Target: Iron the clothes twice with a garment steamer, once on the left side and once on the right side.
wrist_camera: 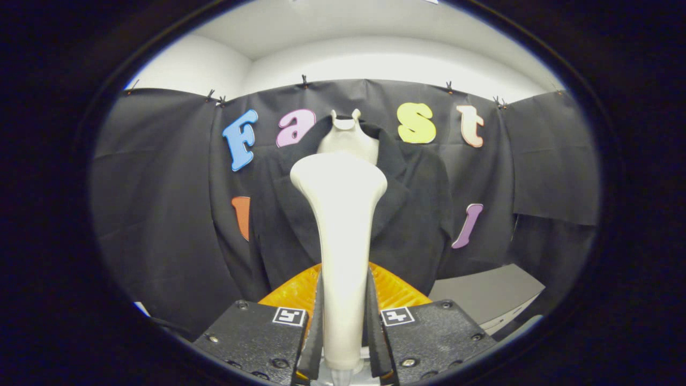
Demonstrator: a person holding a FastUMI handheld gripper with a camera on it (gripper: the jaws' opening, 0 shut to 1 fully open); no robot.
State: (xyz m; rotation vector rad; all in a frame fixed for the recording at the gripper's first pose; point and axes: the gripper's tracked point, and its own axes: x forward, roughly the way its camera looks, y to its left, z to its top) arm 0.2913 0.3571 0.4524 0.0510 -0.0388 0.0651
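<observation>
A cream-white garment steamer (341, 225) stands upright between my fingers, its handle clamped by both and its wide head rising in front of me. My gripper (343, 316) is shut on that handle. Beyond the steamer head a black jacket (418, 214) hangs on a pale mannequin bust (347, 140) against the booth's black cloth wall. The steamer head sits level with the jacket's open front, hiding its middle. I cannot tell how far the head is from the cloth.
A grey table surface (482, 295) shows beyond my right finger, below the jacket's hem. The black cloth wall (155, 214) runs across the whole back and both sides. A white ceiling and wall rise above it.
</observation>
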